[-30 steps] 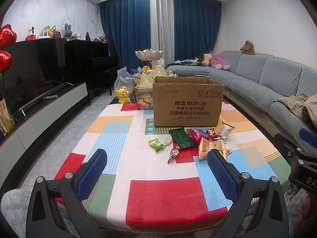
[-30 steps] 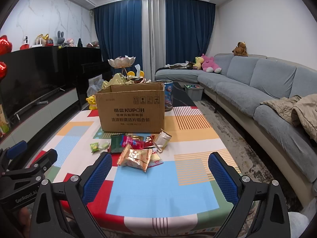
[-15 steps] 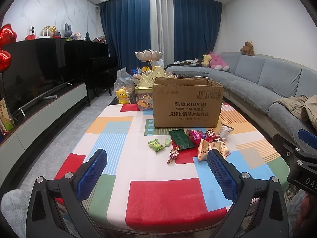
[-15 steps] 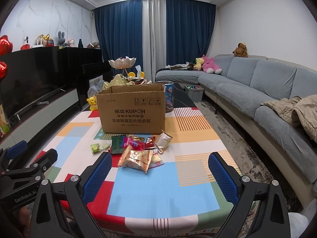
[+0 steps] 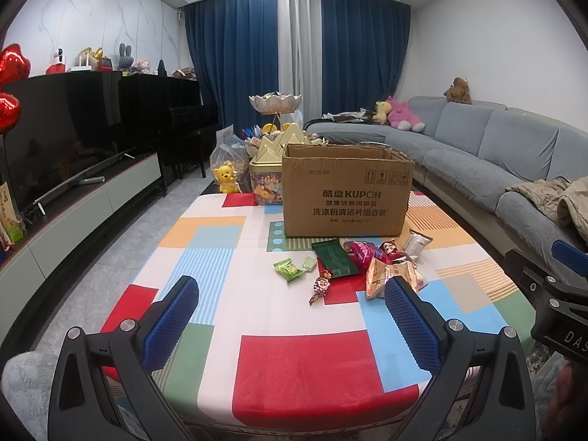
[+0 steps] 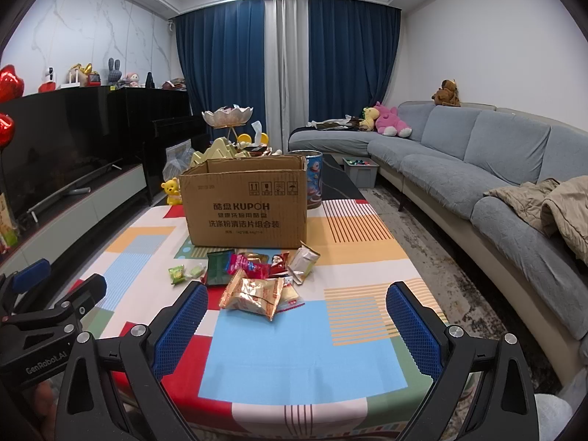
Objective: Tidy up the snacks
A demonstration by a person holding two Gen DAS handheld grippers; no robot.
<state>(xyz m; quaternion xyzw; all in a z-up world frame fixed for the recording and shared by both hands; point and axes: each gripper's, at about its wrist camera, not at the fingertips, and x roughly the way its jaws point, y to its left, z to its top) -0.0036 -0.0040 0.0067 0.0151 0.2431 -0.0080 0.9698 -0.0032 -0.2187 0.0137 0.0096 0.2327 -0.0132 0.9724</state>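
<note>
Two blue-padded grippers, the left gripper [image 5: 290,305] and the right gripper [image 6: 297,312], hang spread wide and empty at the near edge of the colour-block tablecloth [image 5: 305,364]. A loose heap of snack packets [image 5: 367,261] lies just in front of the open brown cardboard box [image 5: 347,193], touching nothing but the cloth. From the box, the gold foil packet [image 6: 253,292] sits nearest the person, its long axis running roughly crosswise. That packet lies almost straight ahead between the right gripper's fingers, but off to the right of the left one, so the right hand looks better placed to reach first.
</note>
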